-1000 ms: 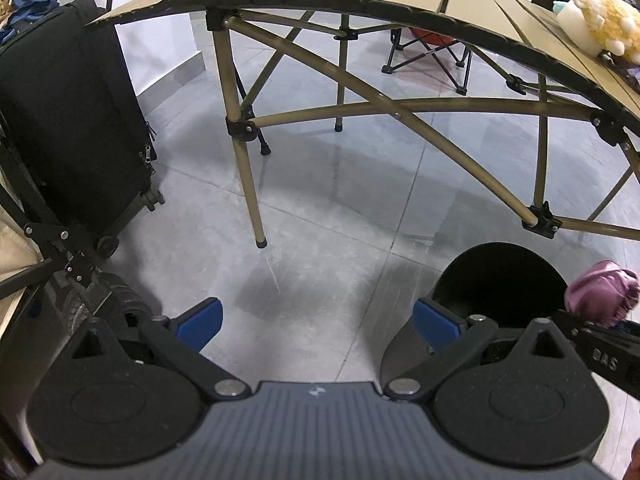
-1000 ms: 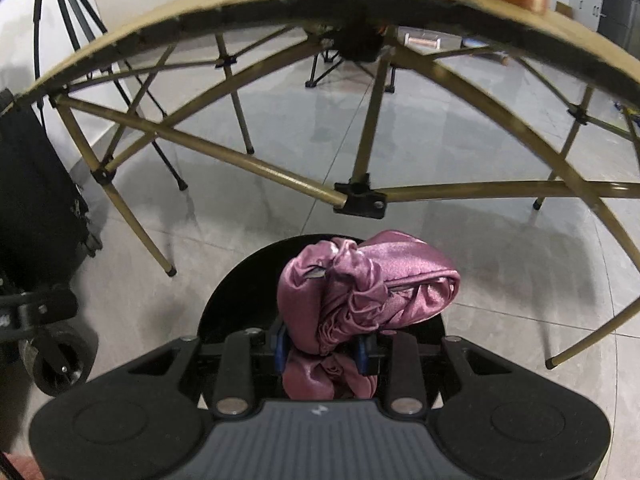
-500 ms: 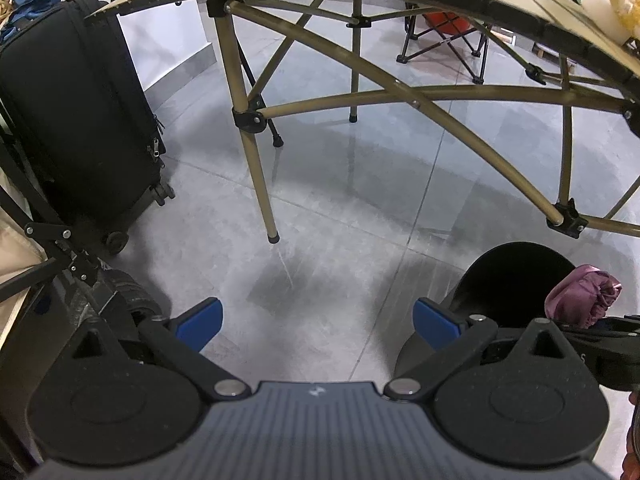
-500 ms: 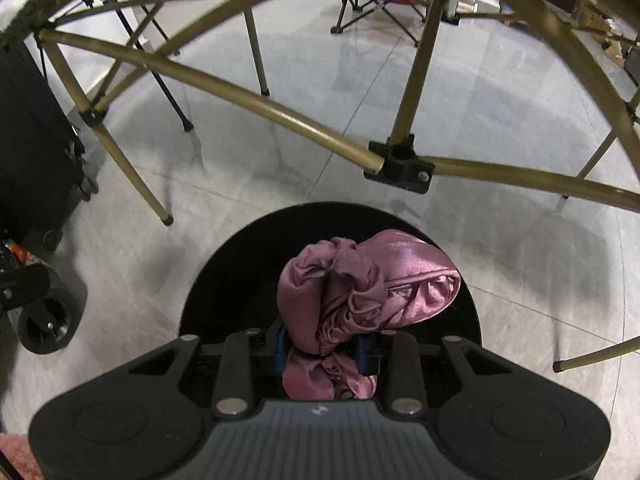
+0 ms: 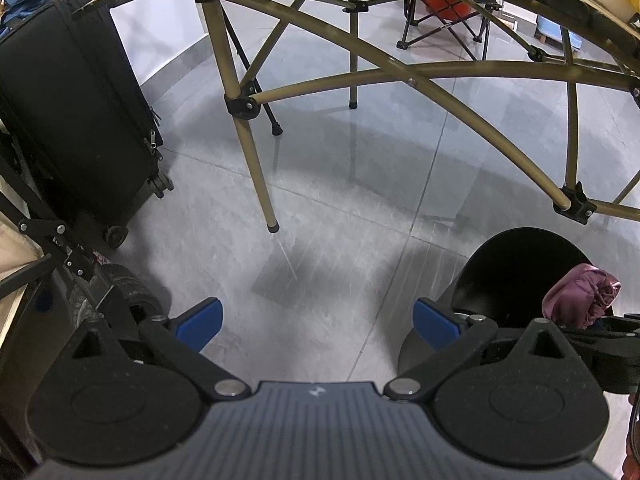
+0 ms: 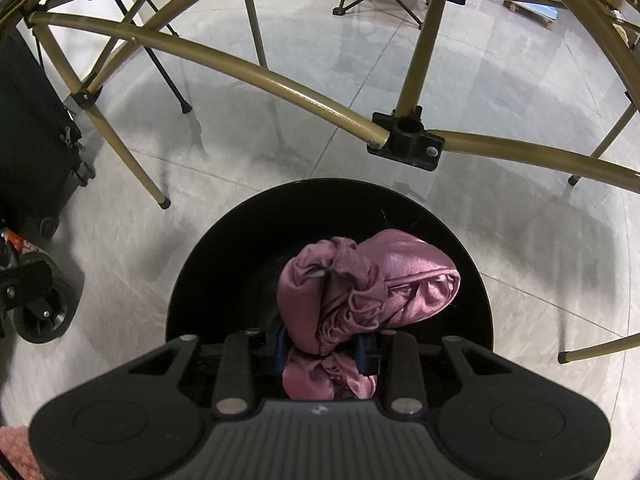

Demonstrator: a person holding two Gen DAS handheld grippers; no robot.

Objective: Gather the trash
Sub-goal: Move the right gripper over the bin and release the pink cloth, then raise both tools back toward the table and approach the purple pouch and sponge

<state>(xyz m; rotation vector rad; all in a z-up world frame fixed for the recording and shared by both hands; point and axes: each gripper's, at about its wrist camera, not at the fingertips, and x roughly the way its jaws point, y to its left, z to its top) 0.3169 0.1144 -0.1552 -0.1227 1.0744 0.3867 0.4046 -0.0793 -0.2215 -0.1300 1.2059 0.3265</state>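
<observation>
Right gripper pinched tight on pink cloth, held directly above black bin on the floor, presumably for a clean drop inside; left gripper beside it, fingers spread wide, holding nothing

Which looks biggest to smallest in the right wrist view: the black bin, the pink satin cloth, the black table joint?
1. black bin
2. pink satin cloth, held nearer the camera, so it looks larger than it is
3. black table joint, farthest away
</observation>
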